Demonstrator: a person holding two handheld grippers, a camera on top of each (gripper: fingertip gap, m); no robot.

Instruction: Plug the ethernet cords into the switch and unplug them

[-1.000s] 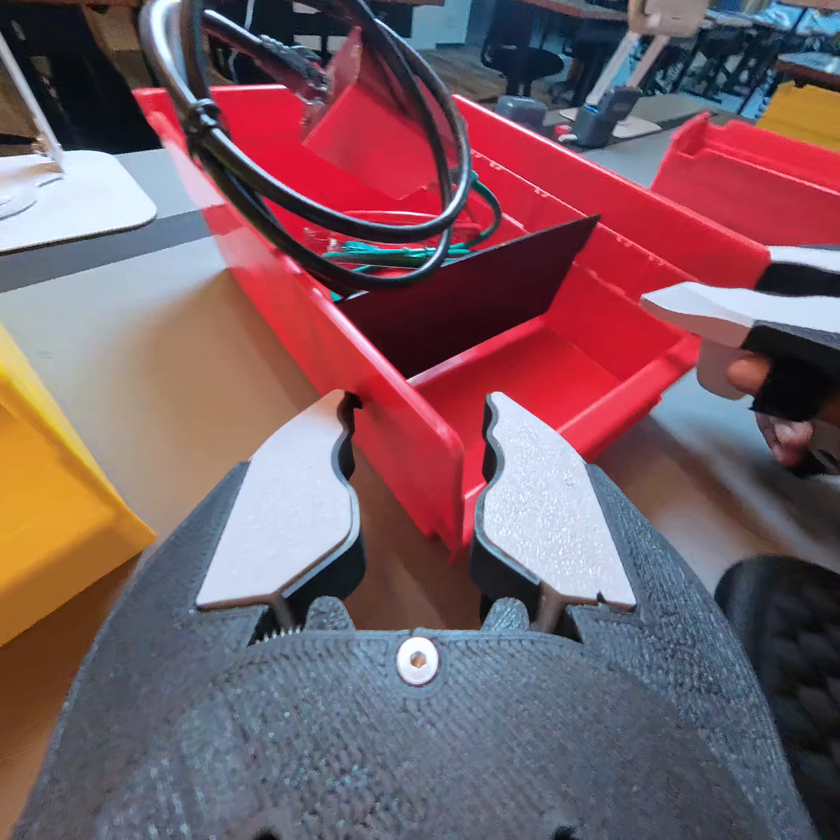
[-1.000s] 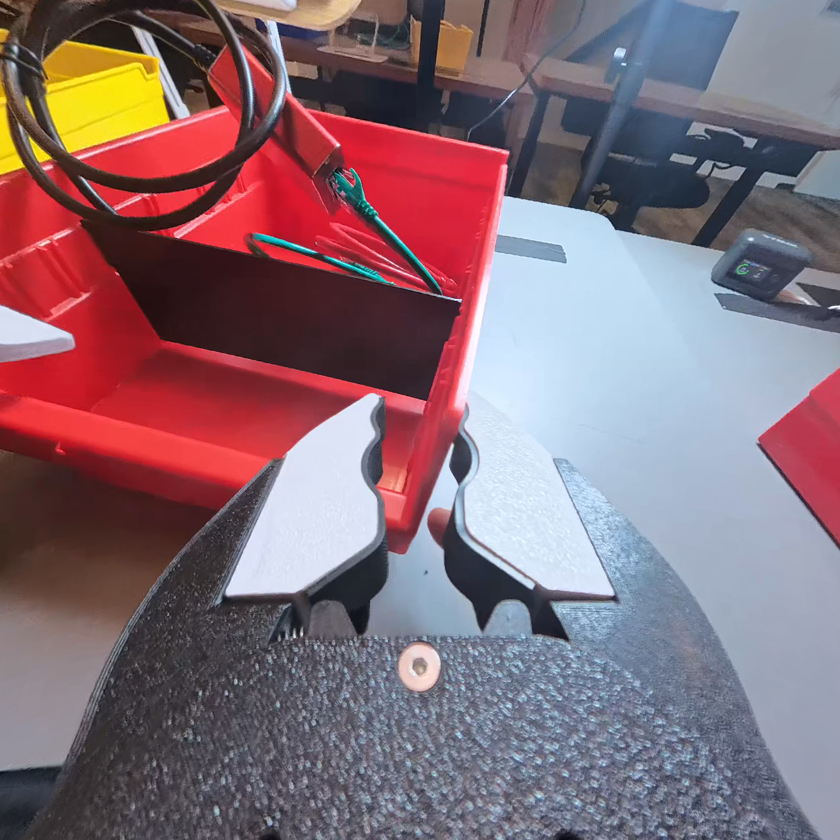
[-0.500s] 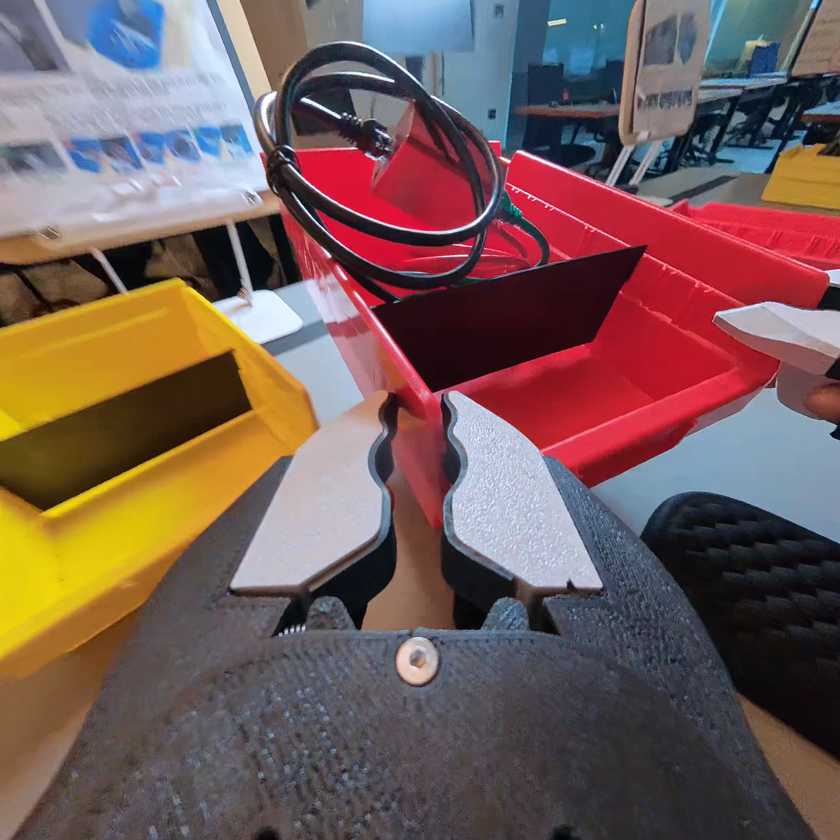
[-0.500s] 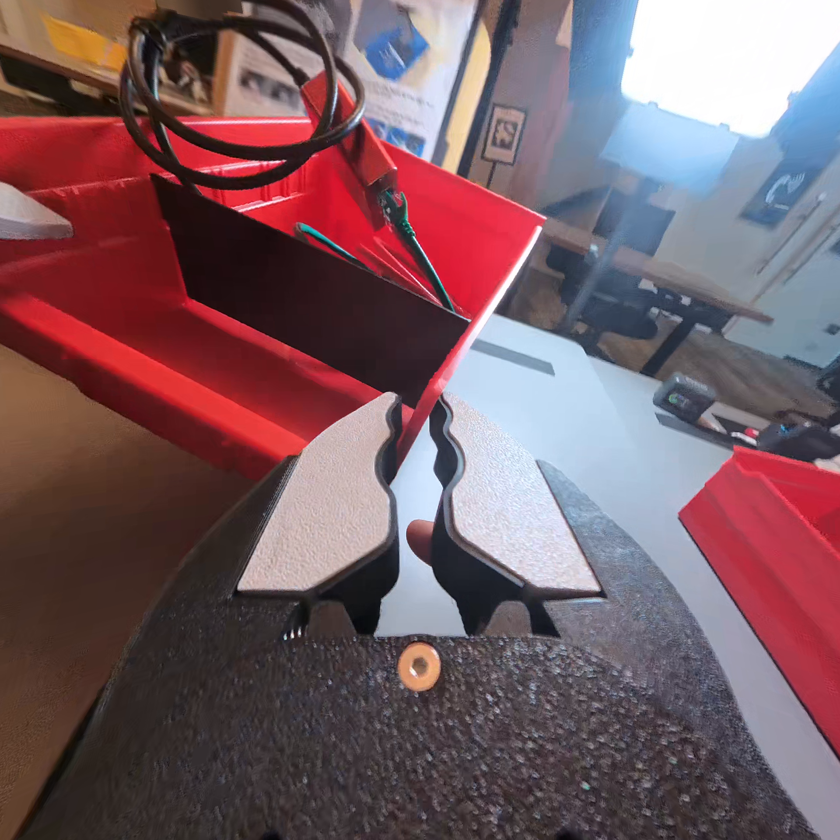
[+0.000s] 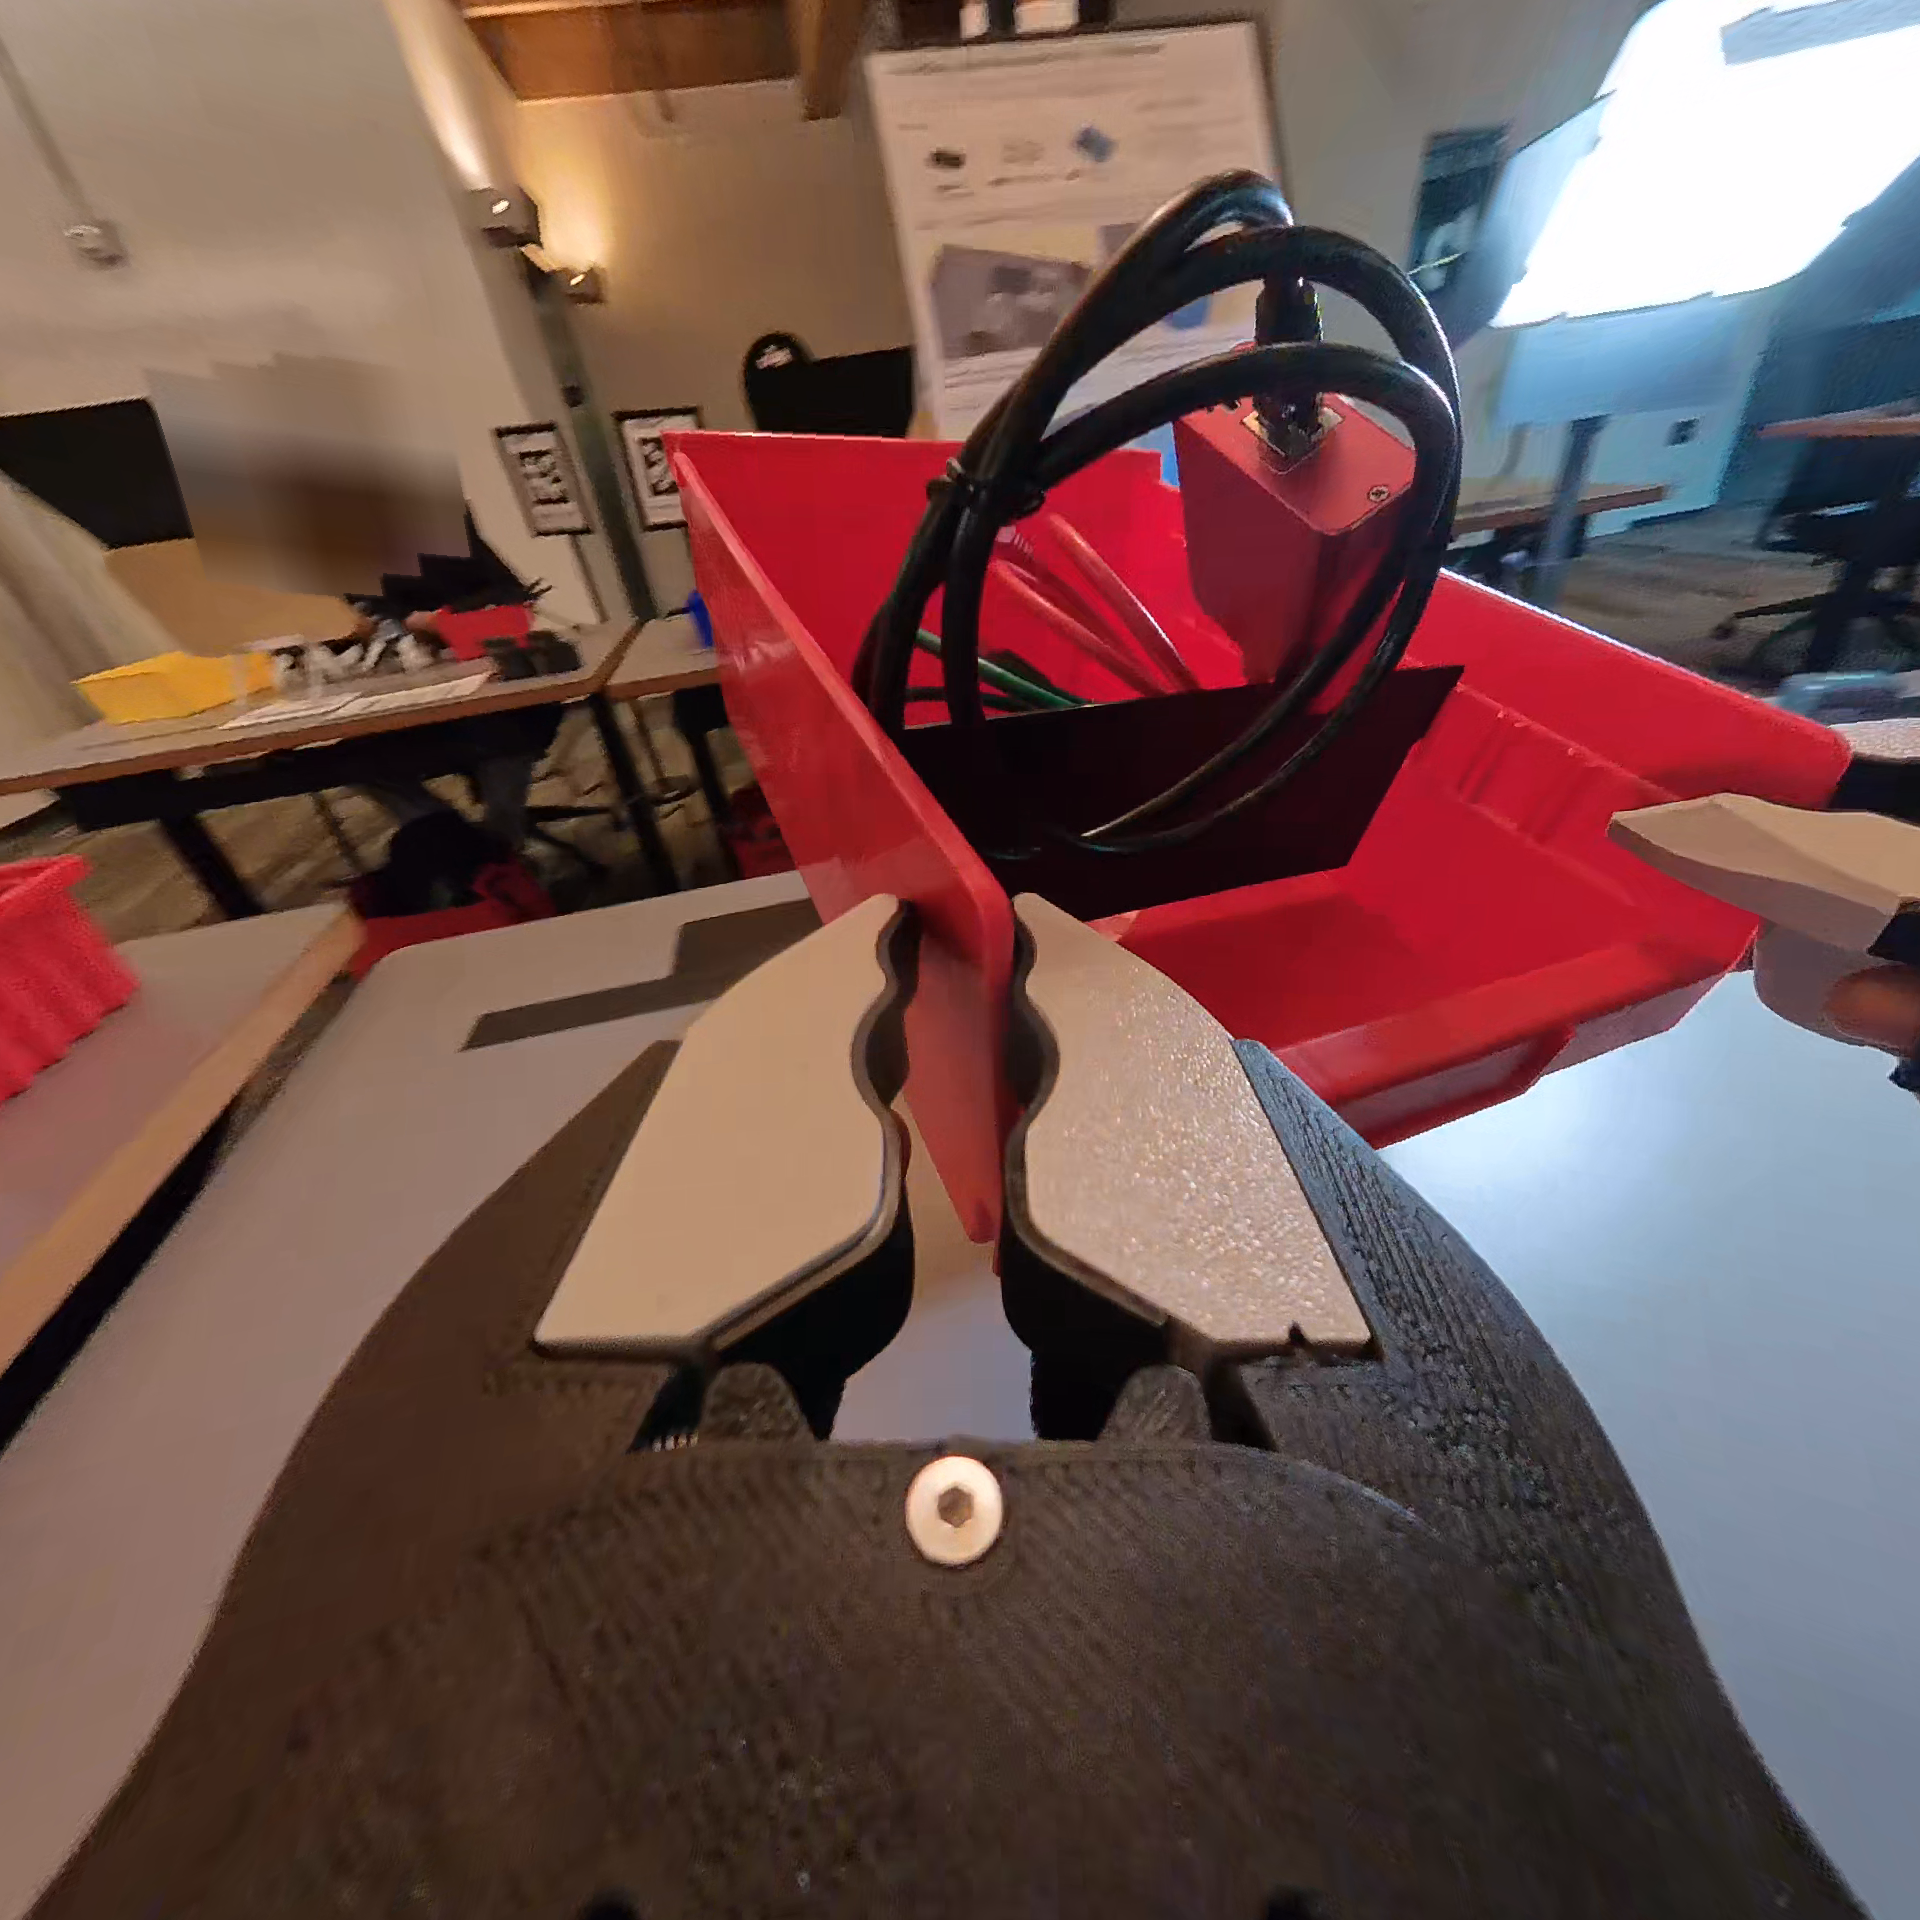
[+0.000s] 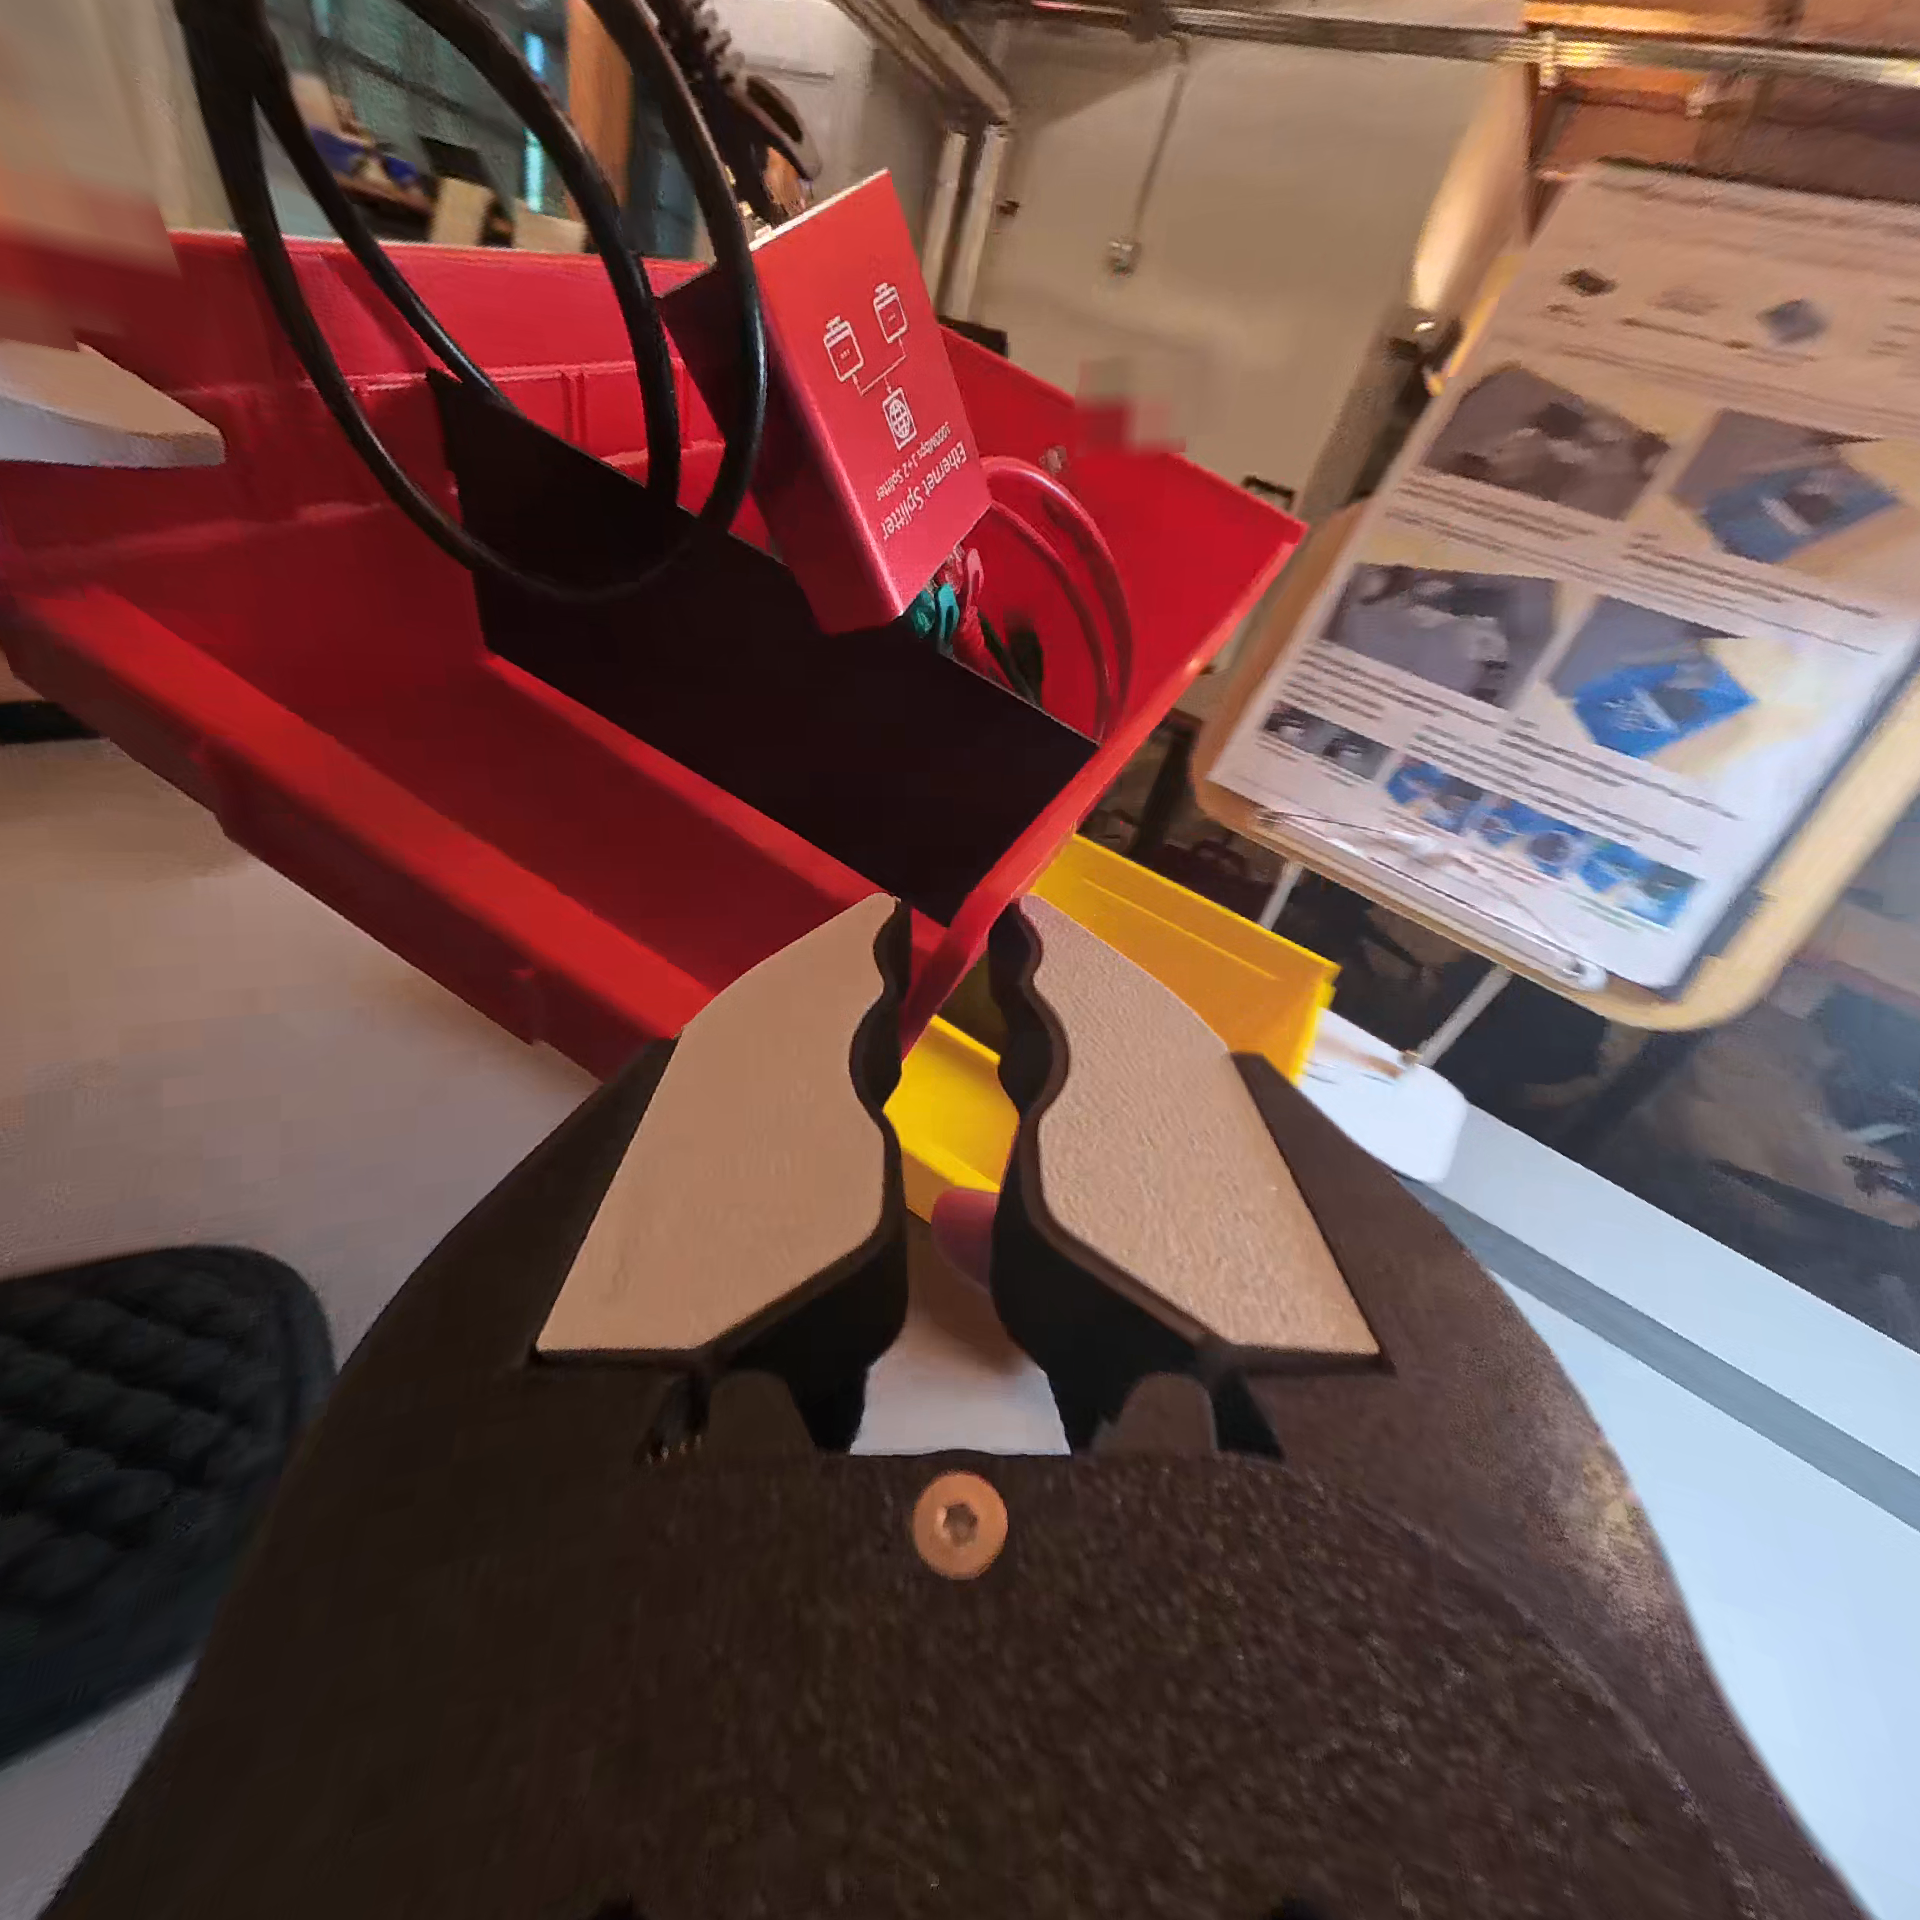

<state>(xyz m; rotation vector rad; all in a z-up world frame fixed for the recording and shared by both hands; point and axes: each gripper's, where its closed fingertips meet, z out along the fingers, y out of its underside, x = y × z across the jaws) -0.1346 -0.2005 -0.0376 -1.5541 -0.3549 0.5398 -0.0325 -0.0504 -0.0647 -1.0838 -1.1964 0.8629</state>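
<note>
A red bin (image 5: 831, 748) with a black divider (image 5: 1143, 769) is held up off the grey table, tilted. My left gripper (image 5: 956, 914) is shut on its left wall corner. My right gripper (image 6: 951, 914) is shut on the right wall (image 6: 1039, 831). Behind the divider leans the red switch box (image 5: 1278, 540), also in the right wrist view (image 6: 873, 416). A coiled black cable (image 5: 1195, 312) is plugged into its top. Green (image 5: 997, 675) and red cords (image 6: 1081, 551) lie beside it; whether they are plugged in is hidden. The bin's front compartment holds nothing.
A yellow bin (image 6: 1174, 945) sits below the red bin's right side. A poster board on a stand (image 6: 1558, 623) is to the right. Another red bin (image 5: 42, 956) is at the far left. Grey table surface (image 5: 1662, 1247) lies beneath, with dark tape strips (image 5: 582, 1018). Some 20 cm of space lies between my two pairs of fingers.
Both grippers have closed from open onto the bin's side walls. The bin has come up off the table and swung round, so the background has changed in both views.
</note>
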